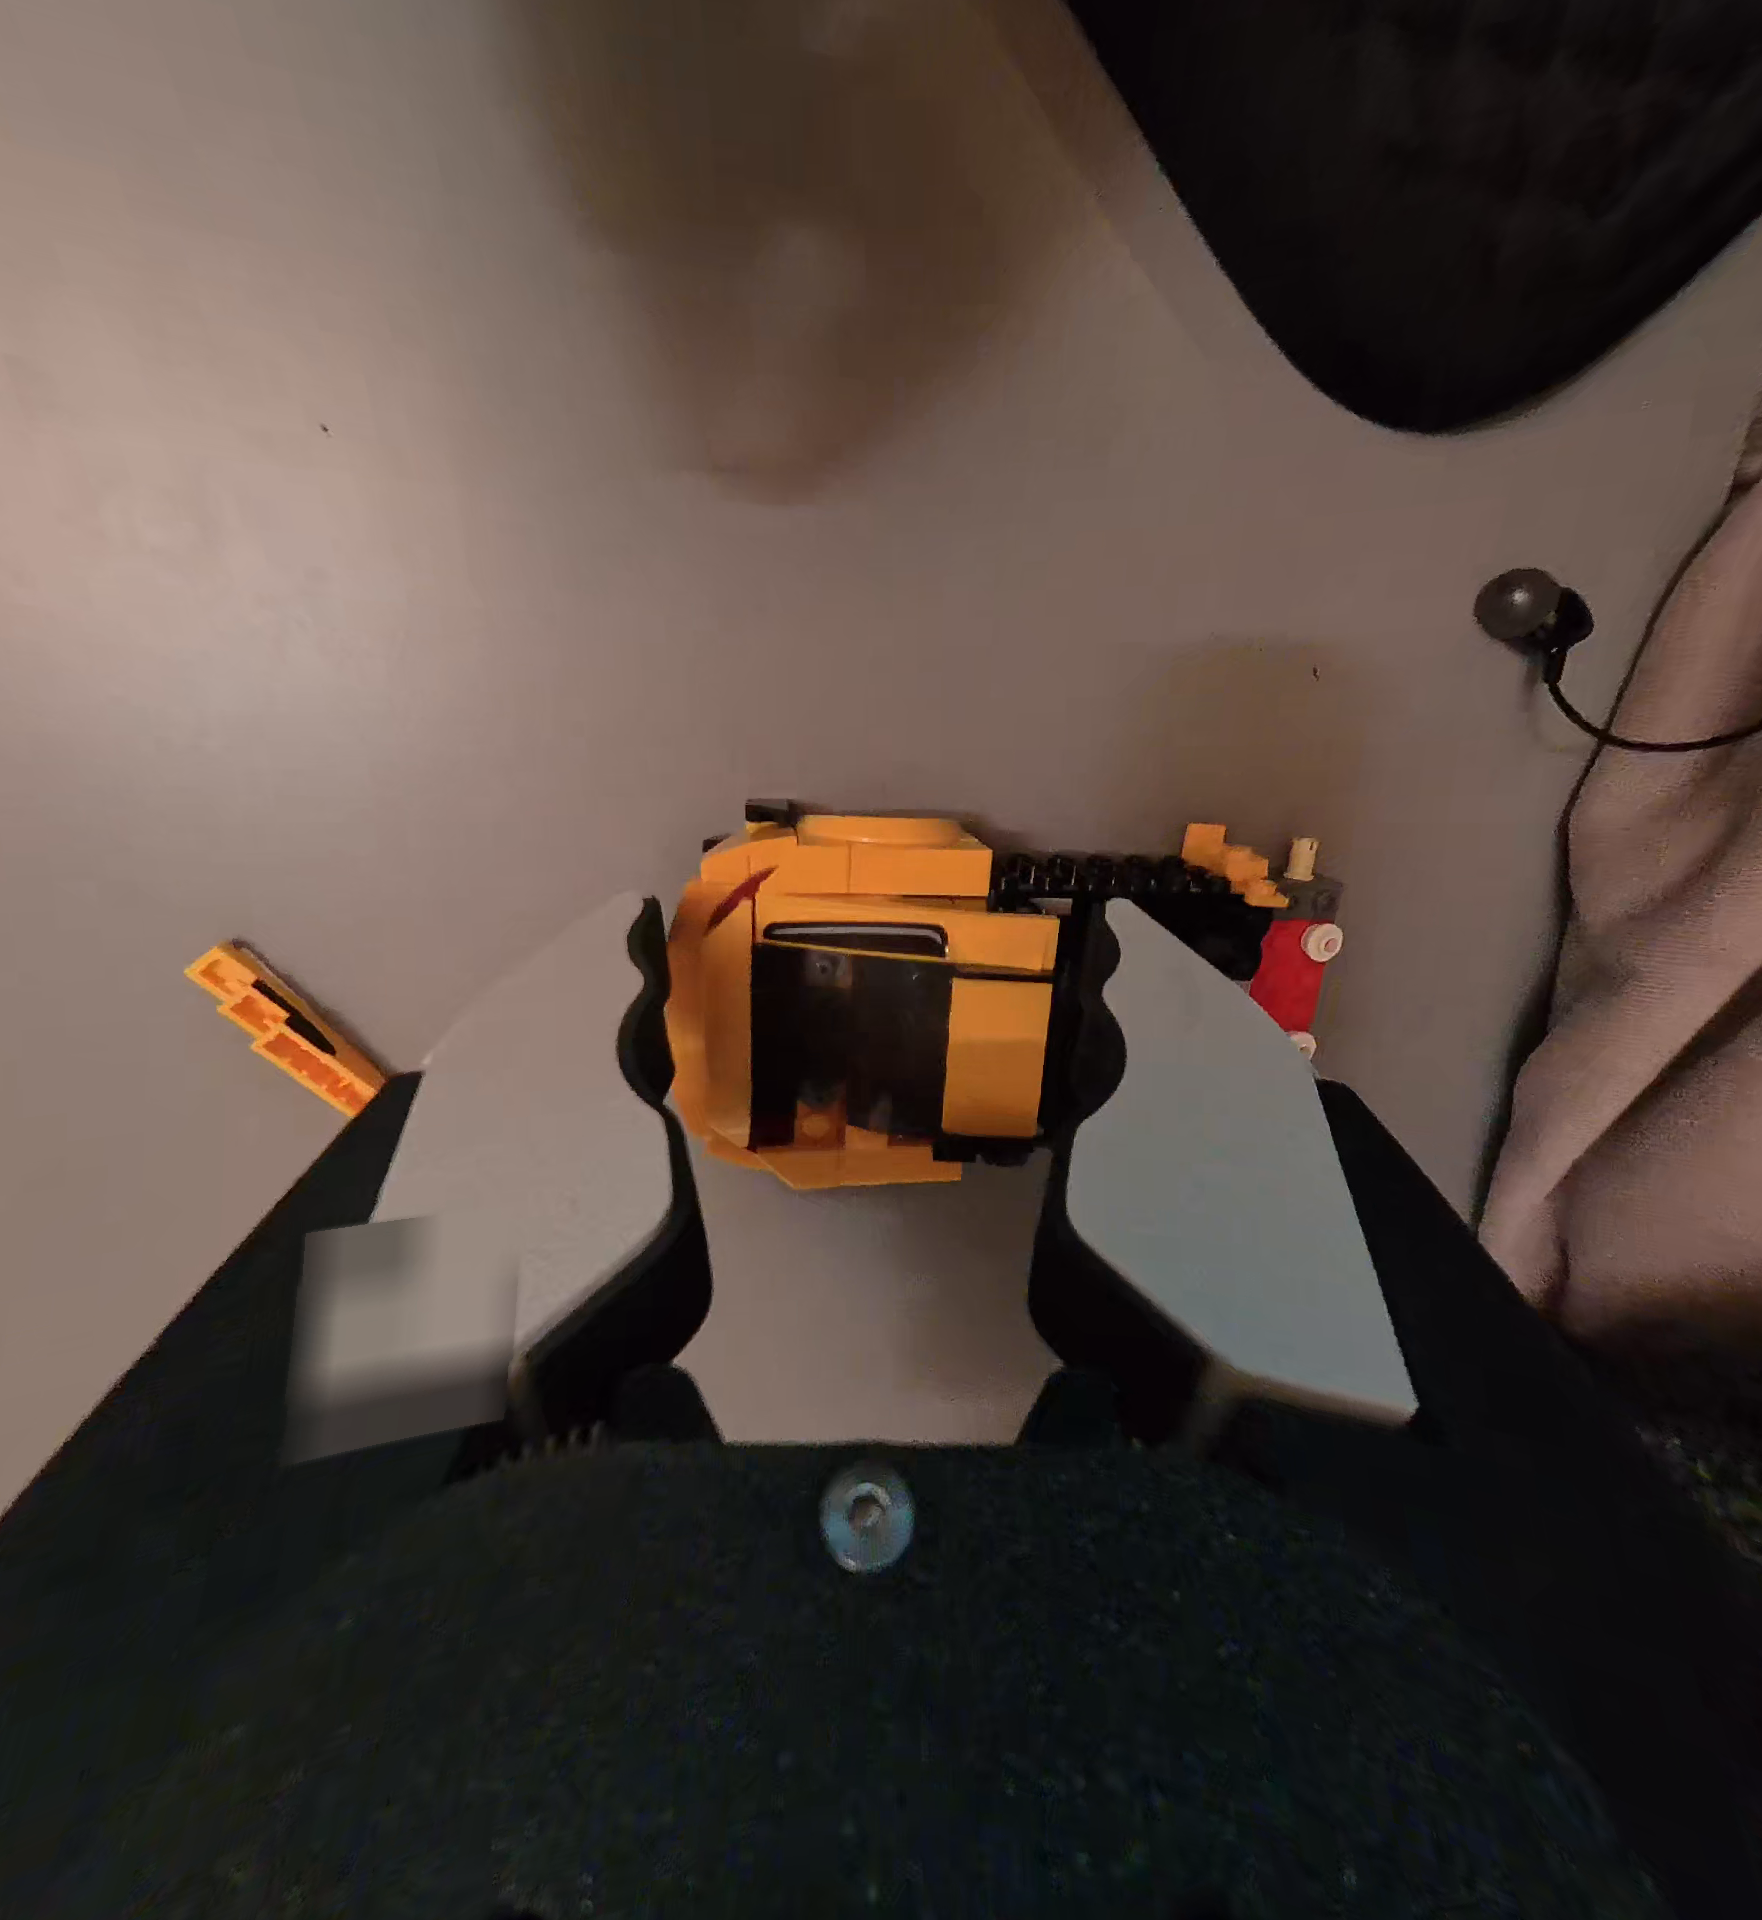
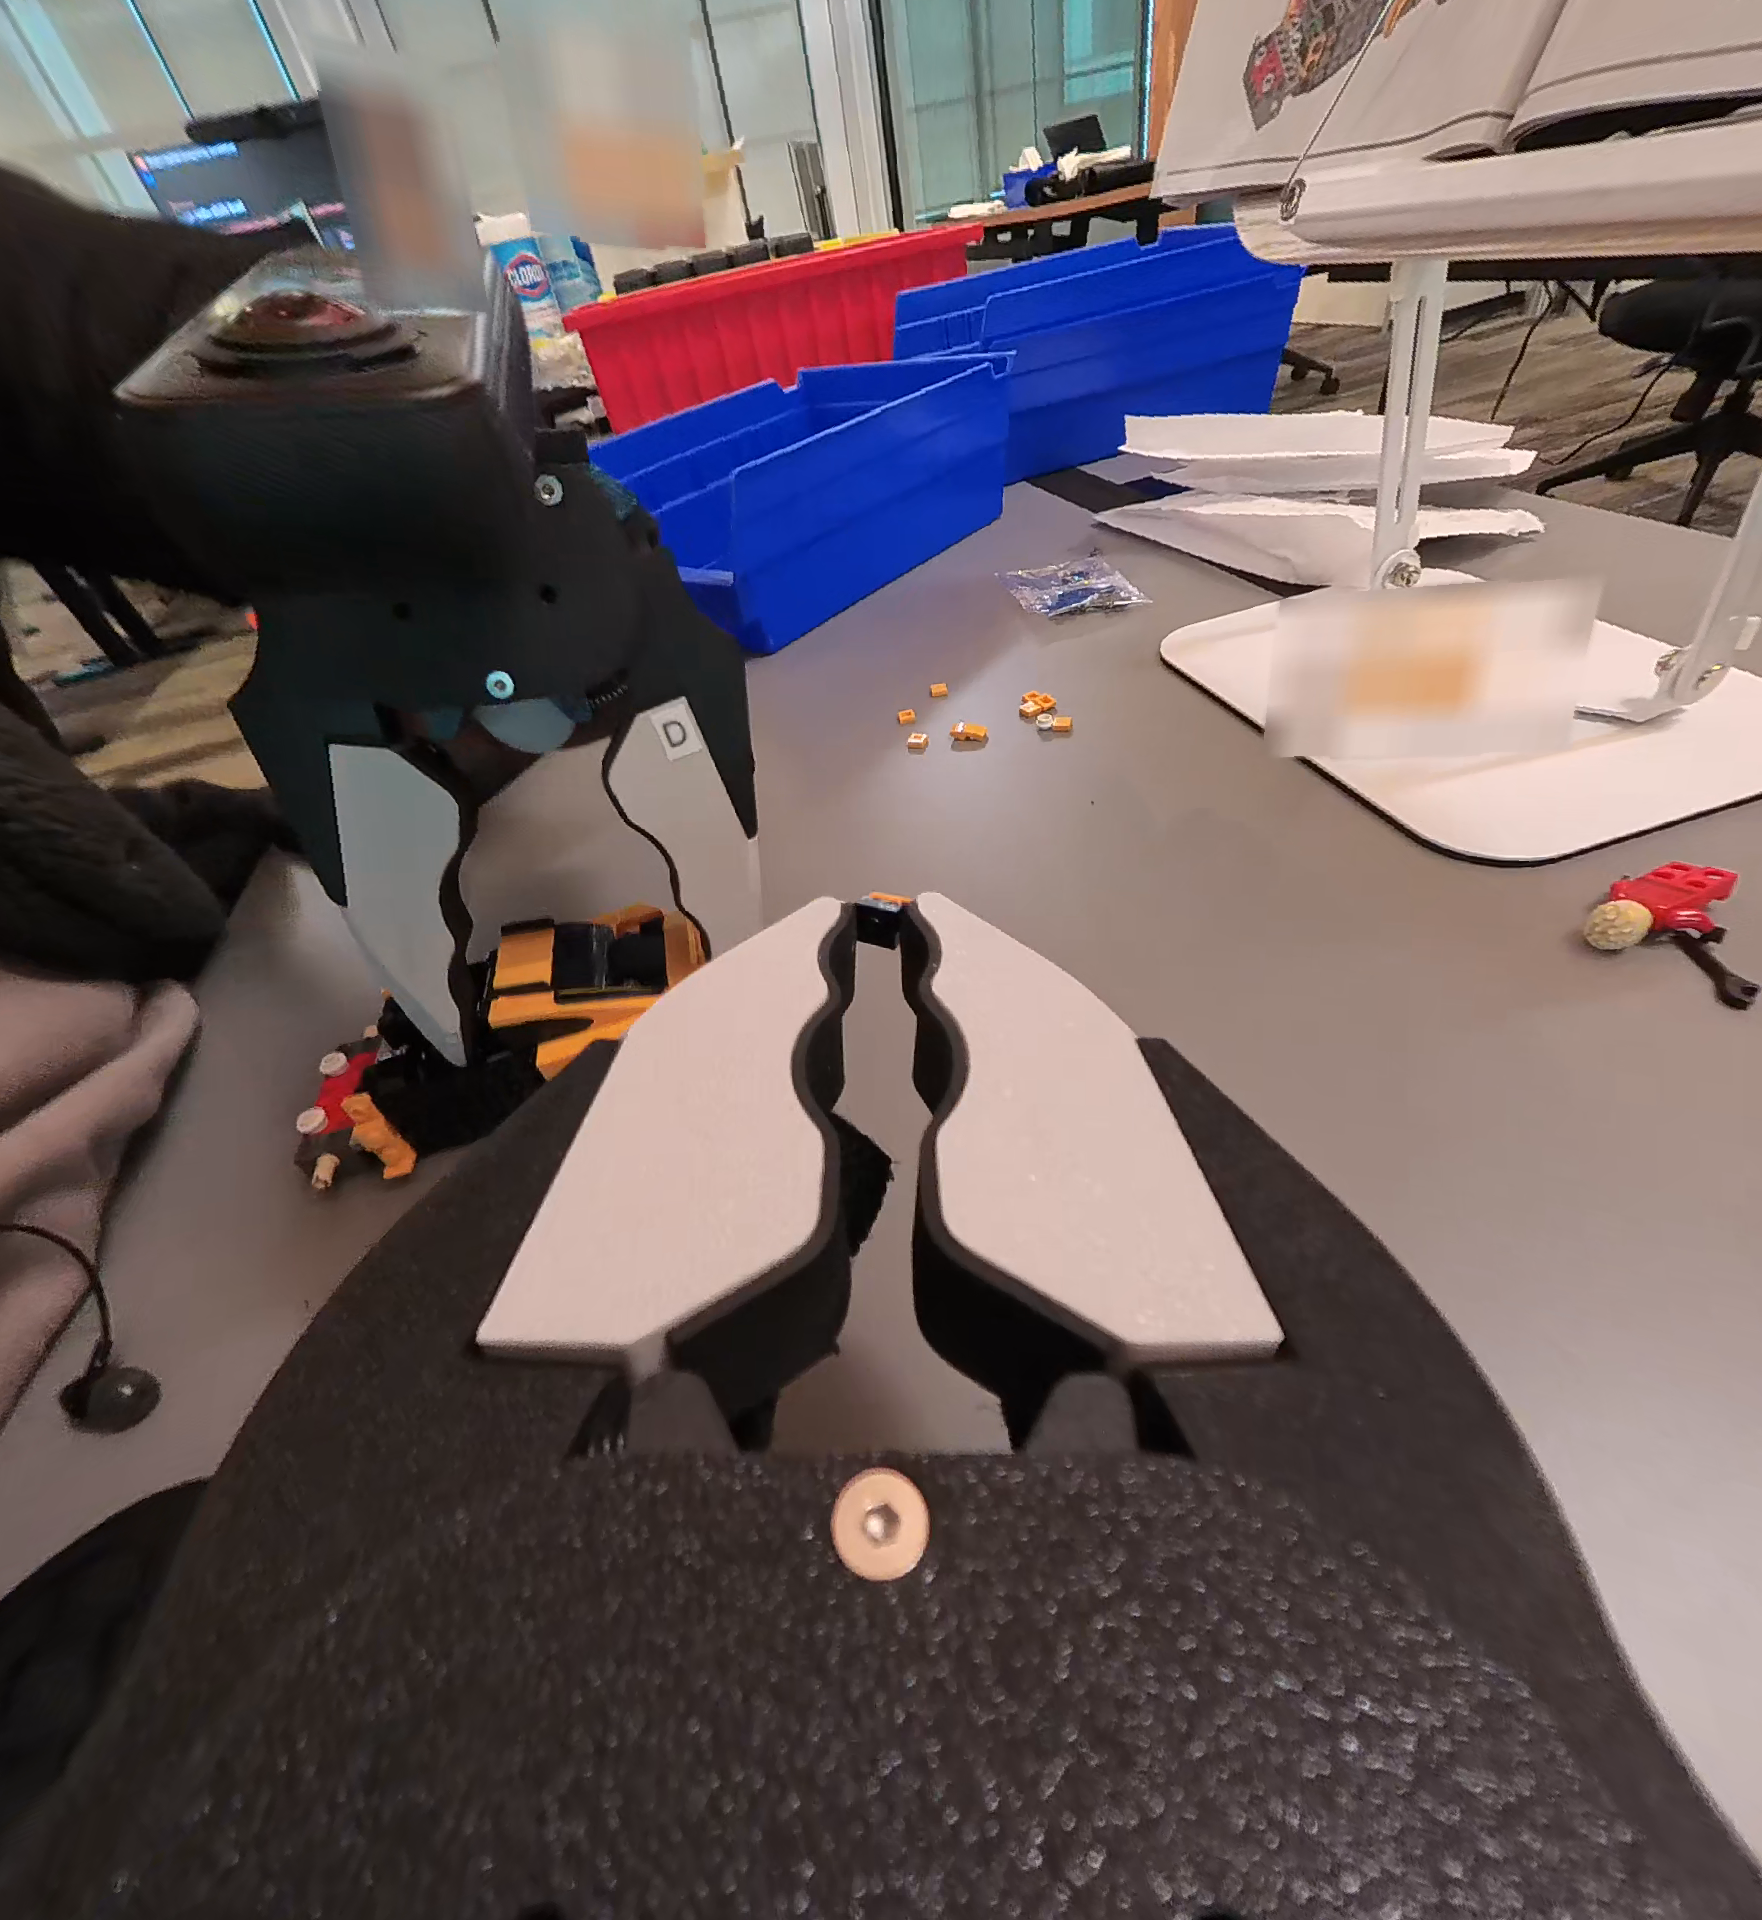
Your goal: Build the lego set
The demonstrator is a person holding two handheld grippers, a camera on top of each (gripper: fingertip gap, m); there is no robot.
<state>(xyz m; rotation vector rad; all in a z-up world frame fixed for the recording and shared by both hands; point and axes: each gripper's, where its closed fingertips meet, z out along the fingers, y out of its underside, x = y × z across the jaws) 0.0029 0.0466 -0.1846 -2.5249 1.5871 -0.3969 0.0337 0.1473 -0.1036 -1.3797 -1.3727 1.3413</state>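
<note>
An orange and black brick car (image 1: 856, 1029) with a red and black tail end (image 1: 1287, 977) lies on the grey table (image 1: 337, 623). My left gripper (image 1: 861, 997) comes down over it, and its two pads press on the car's two sides. The right wrist view shows the same car (image 2: 586, 977) between the left gripper's fingers (image 2: 394, 883). My right gripper (image 2: 882, 914) hovers above the table to the right of the car. It is shut on a small black and orange brick piece (image 2: 879, 920), pinched at its fingertips.
An orange stepped piece (image 1: 279, 1023) lies left of the car. A black cable with a round end (image 1: 1526, 603) and a pale cloth (image 1: 1687, 1039) lie to the right. Farther off are blue bins (image 2: 856, 468), a red bin (image 2: 773, 312), loose orange pieces (image 2: 991, 717), a red part (image 2: 1677, 899) and a white stand base (image 2: 1479, 800). My right fingertips sit around 12 centimeters from my left ones.
</note>
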